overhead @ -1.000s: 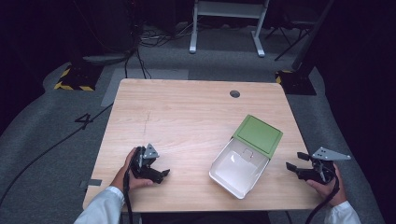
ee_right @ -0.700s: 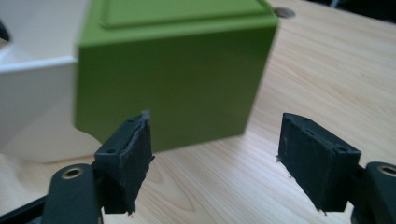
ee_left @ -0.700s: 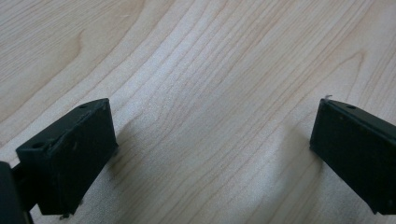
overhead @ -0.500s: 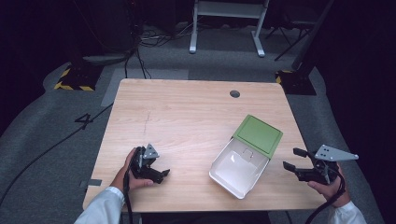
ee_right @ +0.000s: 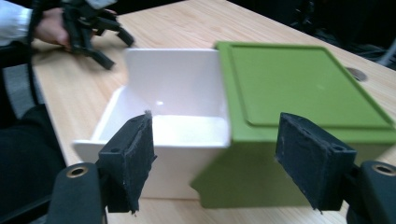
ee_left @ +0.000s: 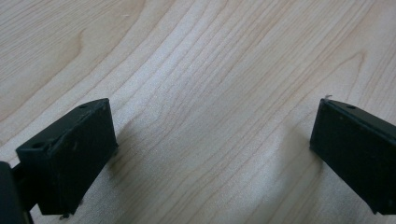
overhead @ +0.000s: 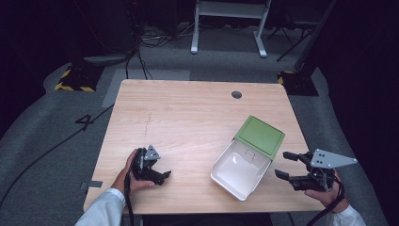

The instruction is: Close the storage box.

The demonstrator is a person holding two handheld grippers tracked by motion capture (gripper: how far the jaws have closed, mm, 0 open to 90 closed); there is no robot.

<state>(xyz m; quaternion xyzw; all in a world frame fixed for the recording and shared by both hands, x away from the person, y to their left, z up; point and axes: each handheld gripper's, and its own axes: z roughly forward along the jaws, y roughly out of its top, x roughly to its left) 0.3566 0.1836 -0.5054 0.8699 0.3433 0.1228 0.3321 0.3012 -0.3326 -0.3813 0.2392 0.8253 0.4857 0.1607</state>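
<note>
A white box (overhead: 240, 170) with an open top lies at the table's right front, a green lid (overhead: 260, 137) resting against its far end. In the right gripper view the white box (ee_right: 163, 116) and green lid (ee_right: 299, 88) fill the middle, just beyond my open right gripper (ee_right: 217, 163). From the high view, my right gripper (overhead: 288, 165) hovers at the table's right edge, jaws apart, pointing at the box. My left gripper (overhead: 162, 175) rests low at the front left, open, with bare wood between its jaws (ee_left: 212, 149).
The wooden table (overhead: 188, 117) has a round cable hole (overhead: 236, 94) near its far right. Dark floor with cables and a white stand base (overhead: 228, 28) lie beyond. Black-and-yellow marked blocks (overhead: 75, 77) sit off the far left corner.
My right gripper has shifted slightly left toward the box. The left gripper has stayed put.
</note>
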